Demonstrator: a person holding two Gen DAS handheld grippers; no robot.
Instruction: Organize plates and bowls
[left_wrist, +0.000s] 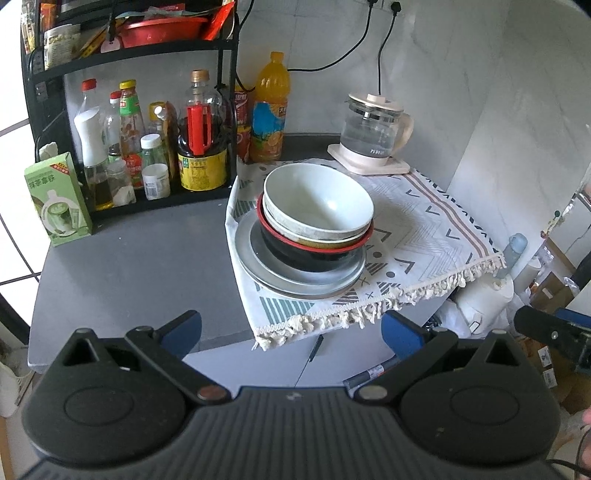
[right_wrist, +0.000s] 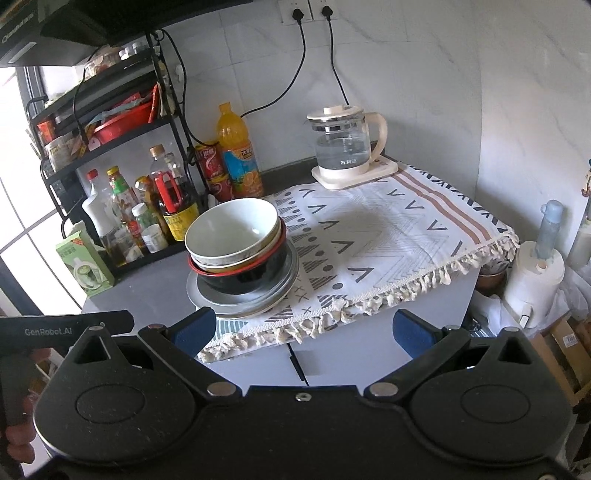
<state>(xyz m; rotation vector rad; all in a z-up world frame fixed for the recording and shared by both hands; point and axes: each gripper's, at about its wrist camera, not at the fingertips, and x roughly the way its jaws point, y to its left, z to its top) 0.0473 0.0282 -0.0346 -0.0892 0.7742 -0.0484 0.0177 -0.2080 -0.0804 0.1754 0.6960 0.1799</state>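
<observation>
Glass kettle (right_wrist: 345, 147) behind stacked bowls (right_wrist: 236, 240)

Home kitchen, condiment rack (left_wrist: 129, 147), kettle (left_wrist: 373, 129)

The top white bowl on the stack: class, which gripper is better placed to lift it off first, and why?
Probably the left gripper: it is open and the white bowl sits nearly centred ahead of it. From the right gripper, also open, the stack lies off to the left.

We see a dark grey bench (left_wrist: 129, 266) w/ a white patterned fringed cloth (left_wrist: 424, 236), black wire rack (left_wrist: 155, 206), green carton (left_wrist: 57, 199).
</observation>
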